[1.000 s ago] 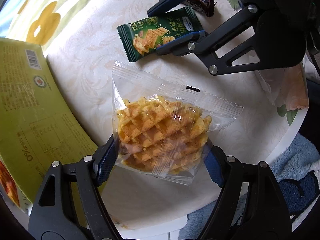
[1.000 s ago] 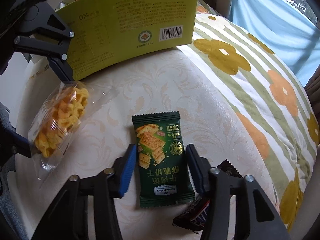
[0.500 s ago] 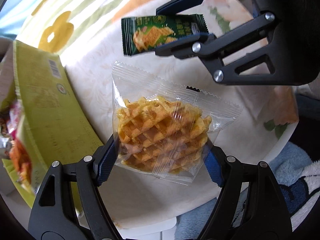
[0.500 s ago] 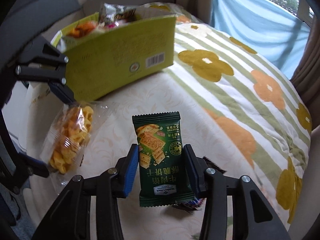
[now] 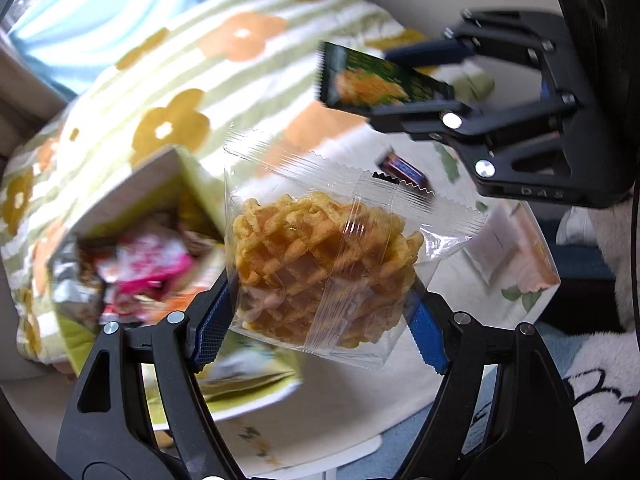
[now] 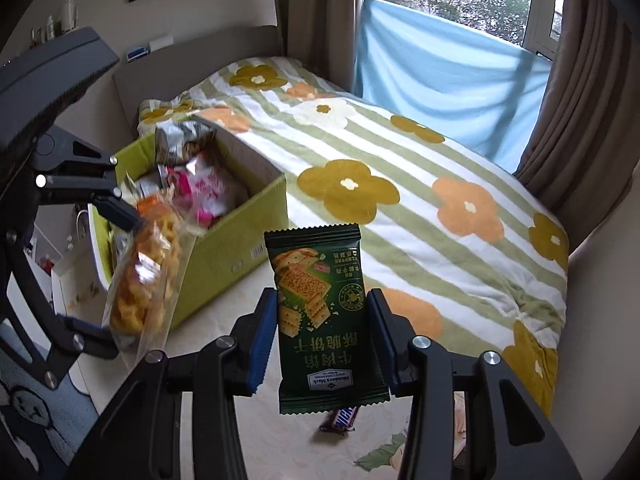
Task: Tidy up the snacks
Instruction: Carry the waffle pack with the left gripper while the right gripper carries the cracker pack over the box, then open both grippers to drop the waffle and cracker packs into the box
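Left gripper [image 5: 320, 320] fingers hold waffle packet [image 5: 320, 264] nearest the green box [image 6: 224, 248]; box lies forward-left. Right gripper [image 6: 320, 340] fingers clamp cracker packet [image 6: 324, 320], upright, farther off

Motion blur smears the box's snack packets [image 5: 144, 264]; the cracker pack hides half the chocolate bar [image 6: 340, 421]

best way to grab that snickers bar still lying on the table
Grip the Snickers bar across its narrow width at mid-length, coming straight down from above. It lies flat on the table, so only its top and long edges are reachable. Both grippers hold packets, so one must be freed first.
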Motion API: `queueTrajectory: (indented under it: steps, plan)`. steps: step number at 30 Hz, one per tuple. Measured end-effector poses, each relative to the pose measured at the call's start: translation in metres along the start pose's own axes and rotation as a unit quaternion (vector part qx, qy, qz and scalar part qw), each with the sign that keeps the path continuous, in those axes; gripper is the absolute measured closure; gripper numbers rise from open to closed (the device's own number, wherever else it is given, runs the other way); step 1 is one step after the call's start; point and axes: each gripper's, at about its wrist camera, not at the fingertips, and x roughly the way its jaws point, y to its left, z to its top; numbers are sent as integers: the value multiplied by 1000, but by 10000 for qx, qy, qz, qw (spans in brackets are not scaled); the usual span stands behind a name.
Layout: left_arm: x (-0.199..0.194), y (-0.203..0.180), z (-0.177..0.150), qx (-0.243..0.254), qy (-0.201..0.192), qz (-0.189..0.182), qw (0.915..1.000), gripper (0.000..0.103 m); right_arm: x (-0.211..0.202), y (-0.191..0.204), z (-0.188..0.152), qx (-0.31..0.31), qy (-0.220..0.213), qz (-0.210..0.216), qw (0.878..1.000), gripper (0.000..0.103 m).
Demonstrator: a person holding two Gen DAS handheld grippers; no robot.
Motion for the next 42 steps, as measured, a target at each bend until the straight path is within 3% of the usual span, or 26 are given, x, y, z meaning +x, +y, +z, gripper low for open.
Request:
queueTrajectory:
  steps: [10,16,22,28,30,32,35,42]
  plan:
    - [-42,131,-37,-647,-331,389,9966,28,11,56,74,373,-233,-155,9989,62]
    - [-34,208,-72,-1078,-198,419,9931,28,46,98,107,654,-121,-174,9976,62]
    - [-9,258,-104,-1377,5,349,9899,28,84,135,121,1215,98,-52,9925,62]
    - [17,271,-114,-1562,208,192,9873,24,104,159,122,1518,330,-87,9878,62]
    - [22,275,-116,-1660,130,86,9860,7,107,162,122,1588,380,-135,9865,62]
    - [21,276,-121,-1747,-26,67,9846,1,109,165,123,1644,413,-143,9854,62]
    - [19,275,-127,-1828,-167,16,9830,1,110,167,124,1676,438,-169,9847,62]
    - [12,269,-141,-1973,-331,427,9789,1,118,172,132,1716,456,-104,9841,62]
